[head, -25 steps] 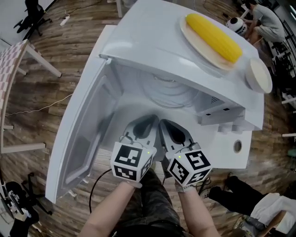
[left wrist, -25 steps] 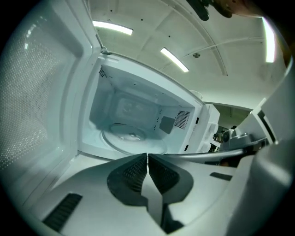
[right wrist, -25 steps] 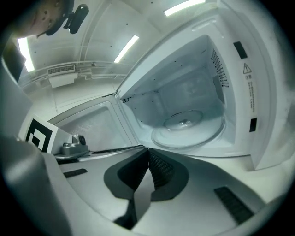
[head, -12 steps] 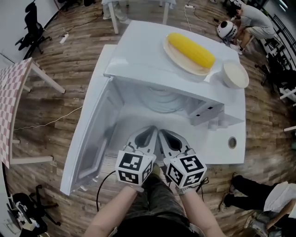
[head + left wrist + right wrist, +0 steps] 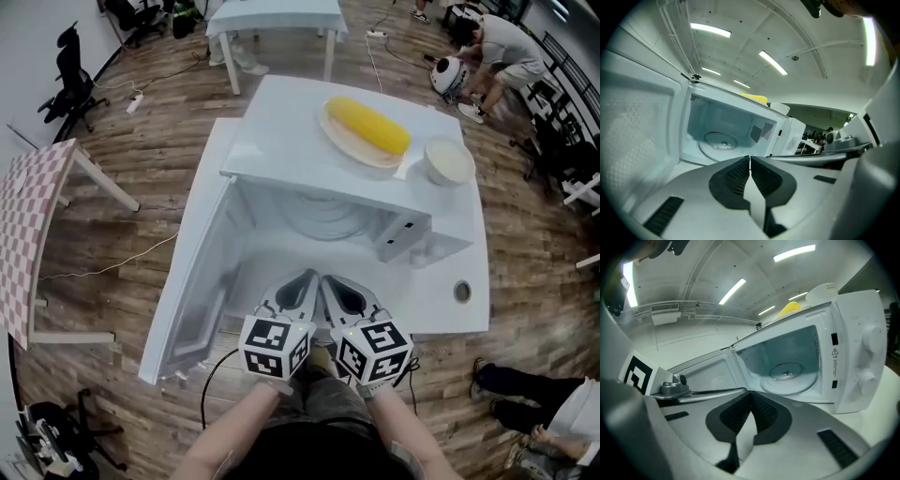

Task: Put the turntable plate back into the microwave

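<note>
Presently the microwave stands with its door swung wide open on the person's left; the turntable plate lies flat on the cavity floor inside the microwave, roughly central, and touches neither gripper.

The left gripper is held in front of the microwave opening, outside the cavity; its jaws are pressed together at the tips with nothing between them. The right gripper is just beside it, also in front of the opening; its jaws are likewise clenched and empty.

On top of the microwave rests a shallow dish carrying a yellow corn cob; a white bowl sits beside it, above the control panel with its two knobs.
</note>
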`<action>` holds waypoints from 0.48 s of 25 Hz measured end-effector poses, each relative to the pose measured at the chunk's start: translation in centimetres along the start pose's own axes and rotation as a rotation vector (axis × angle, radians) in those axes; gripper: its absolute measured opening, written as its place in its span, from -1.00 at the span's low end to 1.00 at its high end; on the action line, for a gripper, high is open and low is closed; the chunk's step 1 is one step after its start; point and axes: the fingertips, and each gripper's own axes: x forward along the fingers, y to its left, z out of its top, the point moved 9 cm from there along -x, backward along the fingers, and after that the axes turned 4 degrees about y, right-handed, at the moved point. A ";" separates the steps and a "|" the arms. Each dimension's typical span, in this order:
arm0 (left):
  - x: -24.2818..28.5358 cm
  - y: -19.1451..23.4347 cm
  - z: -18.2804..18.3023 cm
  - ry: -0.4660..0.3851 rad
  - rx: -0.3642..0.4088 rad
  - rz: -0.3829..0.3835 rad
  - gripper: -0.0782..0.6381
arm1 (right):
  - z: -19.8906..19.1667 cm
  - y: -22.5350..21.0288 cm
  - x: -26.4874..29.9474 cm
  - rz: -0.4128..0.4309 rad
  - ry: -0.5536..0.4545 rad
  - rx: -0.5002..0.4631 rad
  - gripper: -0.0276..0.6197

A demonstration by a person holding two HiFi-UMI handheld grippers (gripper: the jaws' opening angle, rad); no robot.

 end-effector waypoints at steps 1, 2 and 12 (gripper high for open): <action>-0.2 0.0 0.1 -0.001 0.002 -0.001 -0.72 | 0.1 0.2 -0.1 0.000 -0.002 -0.004 -0.85; -0.3 -0.1 0.3 -0.004 0.003 -0.002 -0.72 | 0.2 0.3 -0.2 -0.001 -0.004 -0.006 -0.85; -1.8 -1.1 1.0 -0.057 -0.001 0.005 -0.72 | 0.5 1.4 -1.6 -0.015 -0.026 -0.017 -0.85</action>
